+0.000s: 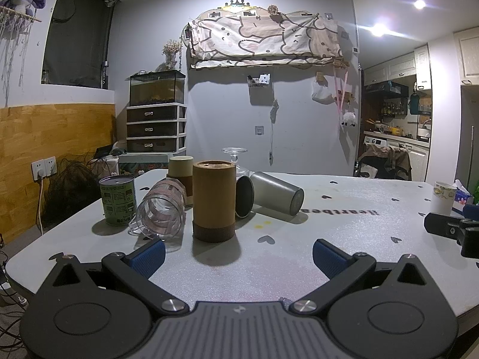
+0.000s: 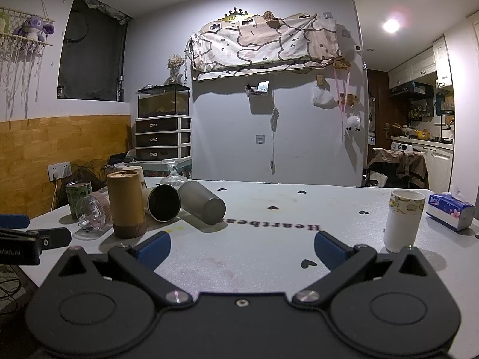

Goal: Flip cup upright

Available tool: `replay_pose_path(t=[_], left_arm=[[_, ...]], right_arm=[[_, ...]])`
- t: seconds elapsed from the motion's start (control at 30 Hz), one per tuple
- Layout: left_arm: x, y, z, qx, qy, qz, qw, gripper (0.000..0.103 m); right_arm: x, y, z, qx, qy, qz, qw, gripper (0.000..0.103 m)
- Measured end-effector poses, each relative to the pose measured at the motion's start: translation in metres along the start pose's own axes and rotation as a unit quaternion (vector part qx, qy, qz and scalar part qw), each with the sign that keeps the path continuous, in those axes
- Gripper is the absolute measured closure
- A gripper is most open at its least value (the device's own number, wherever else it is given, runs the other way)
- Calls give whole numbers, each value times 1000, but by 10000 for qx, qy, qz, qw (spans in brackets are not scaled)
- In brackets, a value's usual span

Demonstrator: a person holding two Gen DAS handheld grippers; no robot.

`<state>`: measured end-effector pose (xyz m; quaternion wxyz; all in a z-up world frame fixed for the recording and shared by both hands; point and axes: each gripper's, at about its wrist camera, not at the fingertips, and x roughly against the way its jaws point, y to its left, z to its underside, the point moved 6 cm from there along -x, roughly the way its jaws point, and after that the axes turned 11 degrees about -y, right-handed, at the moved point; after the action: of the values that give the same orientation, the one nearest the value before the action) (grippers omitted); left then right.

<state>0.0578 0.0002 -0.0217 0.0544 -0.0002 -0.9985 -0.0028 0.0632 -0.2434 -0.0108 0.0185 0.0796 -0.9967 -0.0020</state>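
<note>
Both the left tongs (image 1: 239, 254) and right tongs (image 2: 242, 249) gape wide, empty, above the worktop (image 2: 269, 257), the toppled grey cup (image 2: 202, 206) lying well ahead.

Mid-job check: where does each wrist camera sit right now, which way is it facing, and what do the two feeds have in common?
Left wrist: low over the table's near edge, facing the brown canister and tipped cups; open left gripper shows, right gripper at far right.
Right wrist: further right, facing the wall; open right gripper shows, white paper cup close.
Shared: canister, lying grey metal cup, clear cup, green can.
</note>
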Motion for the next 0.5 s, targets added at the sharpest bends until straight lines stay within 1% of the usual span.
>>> replay_pose_path(t=[0.5], left_arm=[[0, 0, 0, 1, 3, 1, 10000, 0]], right_arm=[[3, -2, -2, -17, -9, 5, 10000, 0]])
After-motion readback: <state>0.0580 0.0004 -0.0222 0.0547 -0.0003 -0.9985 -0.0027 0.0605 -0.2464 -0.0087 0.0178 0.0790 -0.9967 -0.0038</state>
